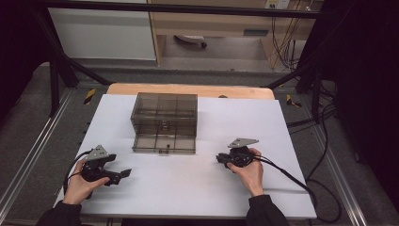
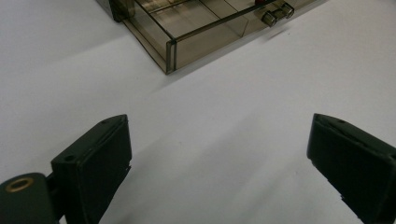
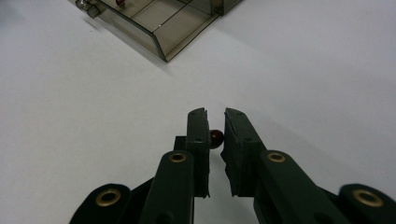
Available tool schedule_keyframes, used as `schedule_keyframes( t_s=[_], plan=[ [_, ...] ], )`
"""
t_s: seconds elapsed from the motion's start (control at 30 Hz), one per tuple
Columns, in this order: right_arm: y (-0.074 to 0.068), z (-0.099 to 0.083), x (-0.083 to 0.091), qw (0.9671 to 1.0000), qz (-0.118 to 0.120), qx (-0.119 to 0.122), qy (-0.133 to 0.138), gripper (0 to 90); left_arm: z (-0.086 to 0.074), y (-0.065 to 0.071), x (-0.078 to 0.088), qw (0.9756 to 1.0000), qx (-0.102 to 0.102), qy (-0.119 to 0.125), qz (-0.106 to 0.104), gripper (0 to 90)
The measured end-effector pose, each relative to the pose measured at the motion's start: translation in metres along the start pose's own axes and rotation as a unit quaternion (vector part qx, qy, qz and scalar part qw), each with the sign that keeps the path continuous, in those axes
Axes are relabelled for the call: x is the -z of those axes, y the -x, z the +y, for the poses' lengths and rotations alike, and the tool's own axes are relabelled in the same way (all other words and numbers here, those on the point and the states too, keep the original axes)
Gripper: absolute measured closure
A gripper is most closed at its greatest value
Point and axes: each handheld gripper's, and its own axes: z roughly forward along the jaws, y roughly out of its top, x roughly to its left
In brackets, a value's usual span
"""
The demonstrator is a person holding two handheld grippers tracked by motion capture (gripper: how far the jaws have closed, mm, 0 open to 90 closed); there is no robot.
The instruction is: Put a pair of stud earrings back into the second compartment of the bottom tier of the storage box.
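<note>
A smoky clear plastic drawer box stands on the white table top, with its lowest drawer pulled out toward me. In the right gripper view, my right gripper is shut on a small dark red bead, pinched between its pads just above the table, short of the drawer's corner. My left gripper stands open over bare table, nothing between its jaws, with the open drawer ahead of it. In the high view the left gripper lies front left and the right gripper front right.
A small red thing lies inside the drawer near its knob. A wooden board edge runs behind the white top. Black cables trail off the right side. Metal frame rails flank the table.
</note>
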Motion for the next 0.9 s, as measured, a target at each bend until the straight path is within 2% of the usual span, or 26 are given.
schedule_keyframes(
  t_s=[0.53, 0.9],
  plan=[
    [-0.002, 0.006, 0.008, 0.9999, 0.005, 0.001, 0.01, 80.9, 0.0, 0.0, 0.0, 1.0, -0.001, 0.0, 0.0, 6.2],
    [-0.017, 0.022, 0.004, 0.9997, 0.015, 0.013, 0.016, 80.9, 0.0, 0.0, 0.0, 1.0, -0.001, 0.0, 0.0, 6.2]
  ],
)
